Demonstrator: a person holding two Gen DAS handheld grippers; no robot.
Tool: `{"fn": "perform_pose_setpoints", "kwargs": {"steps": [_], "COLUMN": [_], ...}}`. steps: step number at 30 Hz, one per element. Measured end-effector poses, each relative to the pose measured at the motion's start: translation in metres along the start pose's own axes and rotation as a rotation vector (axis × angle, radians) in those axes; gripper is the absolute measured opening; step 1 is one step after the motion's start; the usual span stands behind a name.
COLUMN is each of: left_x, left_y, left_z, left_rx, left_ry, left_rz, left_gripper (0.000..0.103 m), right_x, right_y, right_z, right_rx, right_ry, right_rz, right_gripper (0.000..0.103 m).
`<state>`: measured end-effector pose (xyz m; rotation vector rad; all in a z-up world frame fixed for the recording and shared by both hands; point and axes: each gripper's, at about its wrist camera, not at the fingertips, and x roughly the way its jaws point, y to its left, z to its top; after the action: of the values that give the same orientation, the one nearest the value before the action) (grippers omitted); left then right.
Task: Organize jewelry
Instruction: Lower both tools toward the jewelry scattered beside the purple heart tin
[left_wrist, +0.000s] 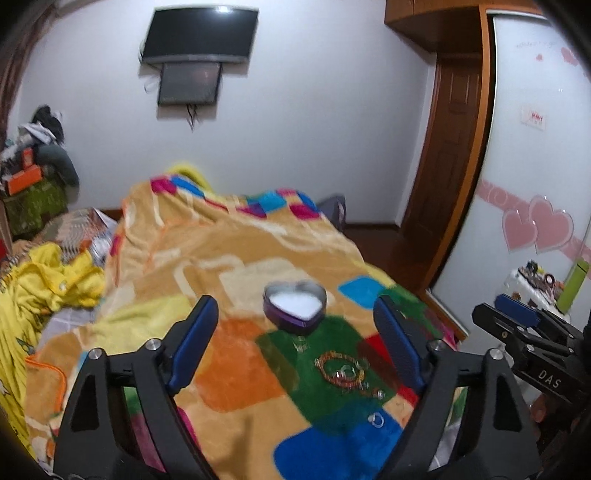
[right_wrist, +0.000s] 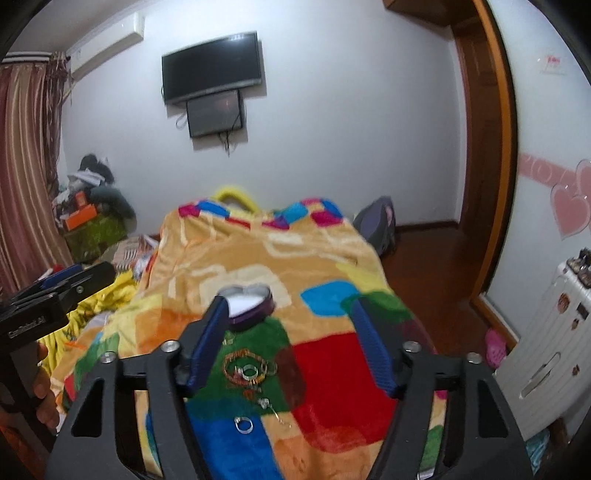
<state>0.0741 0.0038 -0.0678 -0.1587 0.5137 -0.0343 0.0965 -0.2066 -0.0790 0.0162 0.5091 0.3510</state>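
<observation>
The left gripper (left_wrist: 295, 339) is held over the bed, jaws spread, nothing between them. The right gripper (right_wrist: 288, 343) is held the same way, jaws parted and empty. The heart-shaped tin (left_wrist: 294, 304) is seen ahead of both pairs of jaws on the patchwork blanket (left_wrist: 229, 251), its lid off and a white lining showing; in the right view its left edge is hidden by a finger. Closer in, the beaded bracelet (right_wrist: 245, 367) lies tangled with rings, the pieces hard to separate through blur. A lone ring (right_wrist: 243, 424) lies nearest.
</observation>
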Motion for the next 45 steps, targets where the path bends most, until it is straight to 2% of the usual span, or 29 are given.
{"fn": "perform_pose_setpoints", "kwargs": {"steps": [5,16,21,23,25,34,39,42,44,45], "left_x": [0.034,0.077,0.086,0.090,0.093,0.092,0.097,0.100,0.103,0.104], "left_y": [-0.007,-0.018,-0.030,-0.037,-0.043,-0.055,-0.057,-0.056,-0.052,-0.049], "left_z": [-0.021,-0.064,-0.083,-0.090,-0.095,-0.100,-0.105,-0.107,-0.106,-0.104], "left_rx": [0.044,0.063,0.070,0.077,0.092,0.137,0.149,0.157,0.140,0.127], "left_ry": [0.124,0.361,0.439,0.476,0.497,0.494,0.495,0.486,0.488,0.491], "left_rz": [-0.009,-0.114,-0.170,-0.203,-0.218,-0.216,-0.217,-0.219,-0.226,-0.235], "left_gripper": [0.072,0.069,0.056,0.045,0.038,0.035,0.023,0.013,0.003,0.002], "right_x": [0.013,0.046,0.047,0.045,0.045,0.047,0.053,0.059,0.064,0.066], "right_y": [-0.006,-0.005,-0.013,-0.017,-0.017,-0.015,-0.012,-0.011,-0.011,-0.011], "right_z": [-0.011,-0.044,-0.053,-0.054,-0.054,-0.057,-0.059,-0.063,-0.065,-0.067], "right_rx": [-0.003,-0.055,-0.043,-0.037,-0.035,-0.023,-0.034,-0.033,-0.025,-0.024], "right_ry": [0.083,0.261,0.298,0.301,0.302,0.306,0.317,0.331,0.346,0.353], "right_rz": [0.025,0.069,0.071,0.074,0.076,0.092,0.109,0.113,0.117,0.119], "right_gripper": [0.046,0.033,0.029,0.029,0.029,0.029,0.029,0.029,0.029,0.028]}}
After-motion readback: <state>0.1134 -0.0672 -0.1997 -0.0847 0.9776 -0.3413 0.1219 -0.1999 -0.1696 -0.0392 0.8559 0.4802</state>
